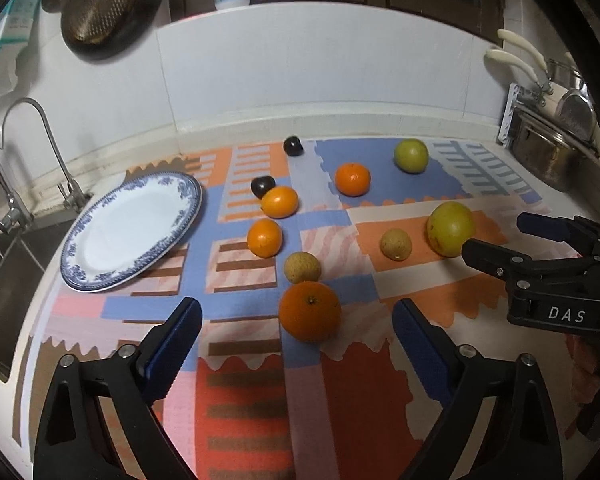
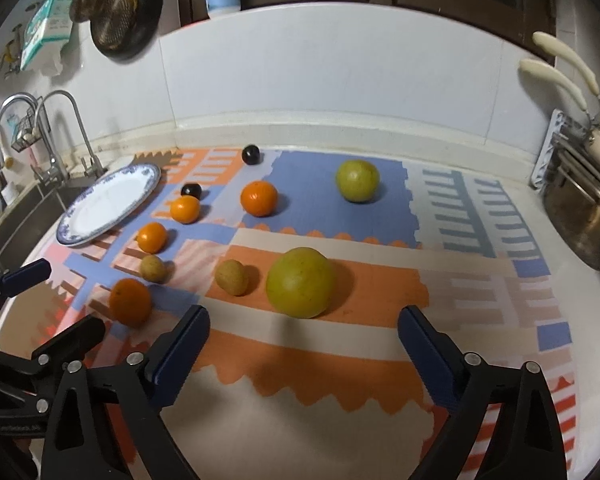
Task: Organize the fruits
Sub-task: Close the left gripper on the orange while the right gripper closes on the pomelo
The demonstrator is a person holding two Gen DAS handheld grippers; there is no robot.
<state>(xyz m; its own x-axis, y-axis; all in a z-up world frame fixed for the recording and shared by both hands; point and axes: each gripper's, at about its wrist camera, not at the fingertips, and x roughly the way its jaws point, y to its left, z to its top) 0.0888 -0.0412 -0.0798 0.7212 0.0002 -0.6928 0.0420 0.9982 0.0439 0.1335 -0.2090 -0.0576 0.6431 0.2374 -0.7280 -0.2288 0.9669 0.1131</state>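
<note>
Fruits lie loose on a patterned mat (image 1: 332,380): several oranges, two yellow-green fruits, two small tan fruits and two dark plums. My left gripper (image 1: 296,324) is open and empty, with a large orange (image 1: 310,311) just ahead between its fingers. My right gripper (image 2: 304,332) is open and empty, just short of the near yellow-green fruit (image 2: 301,282); it also shows at the right of the left wrist view (image 1: 496,236). An empty blue-rimmed white plate (image 1: 112,236) sits at the mat's left.
A sink (image 1: 4,300) and taps (image 1: 32,152) lie left of the plate. A metal pot (image 2: 580,220) stands at the right. The white backsplash wall (image 1: 300,80) closes off the back.
</note>
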